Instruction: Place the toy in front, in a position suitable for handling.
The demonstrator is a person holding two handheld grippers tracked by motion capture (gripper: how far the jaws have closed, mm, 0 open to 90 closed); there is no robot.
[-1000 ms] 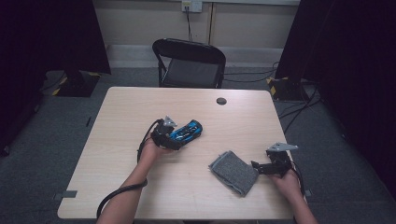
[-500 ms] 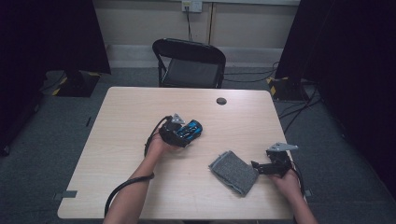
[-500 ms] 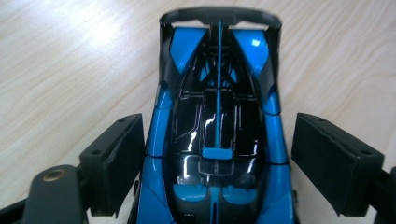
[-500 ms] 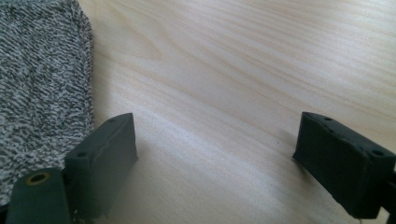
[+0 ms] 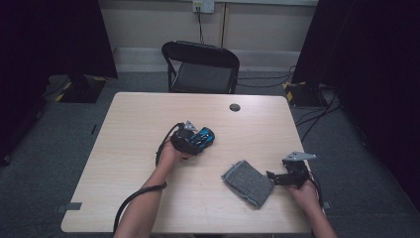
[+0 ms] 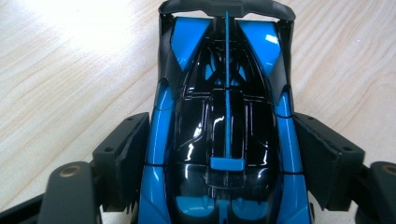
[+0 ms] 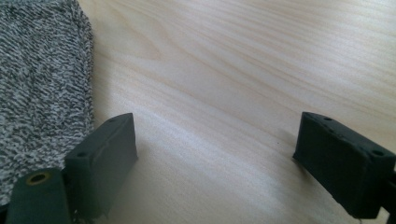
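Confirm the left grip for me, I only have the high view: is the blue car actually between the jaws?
Observer: Yes. In the left gripper view the toy car lies lengthwise between the left gripper jaws, which have just been closing. The pads look to be against both flanks.
Operator: Is the right one on the cloth?
Observer: No. The right gripper has its jaws wide open over bare table. The grey cloth lies beside one jaw, not between them.
Operator: Car right way up?
Observer: Yes, its glossy black roof with the blue fin faces the camera.
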